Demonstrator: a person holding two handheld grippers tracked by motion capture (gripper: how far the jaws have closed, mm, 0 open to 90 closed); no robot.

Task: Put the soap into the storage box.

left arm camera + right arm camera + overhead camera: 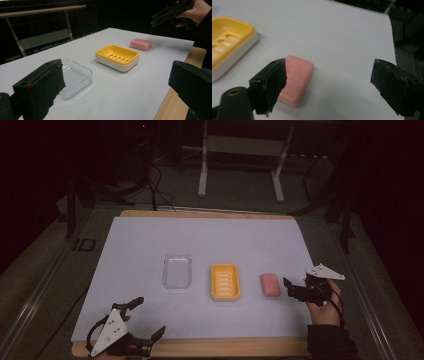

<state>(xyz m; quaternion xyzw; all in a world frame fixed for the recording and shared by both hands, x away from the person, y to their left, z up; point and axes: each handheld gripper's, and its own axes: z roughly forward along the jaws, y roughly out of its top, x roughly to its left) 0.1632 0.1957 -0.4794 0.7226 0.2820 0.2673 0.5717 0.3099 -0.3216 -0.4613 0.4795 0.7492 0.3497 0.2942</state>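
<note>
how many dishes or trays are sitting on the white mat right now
2: a clear tray toward the left of the white mat, and a yellow soap dish at the middle, just right of it. Both look empty; the pink soap lies apart, farther right.

Pink soap bar (270,285) flat on white sheet, just right of yellow slotted soap dish (225,282) on white base; clear empty lid (177,271) left of dish.

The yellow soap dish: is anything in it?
Empty. The yellow soap dish shows its bare slotted tray; the pink soap lies beside it.
</note>
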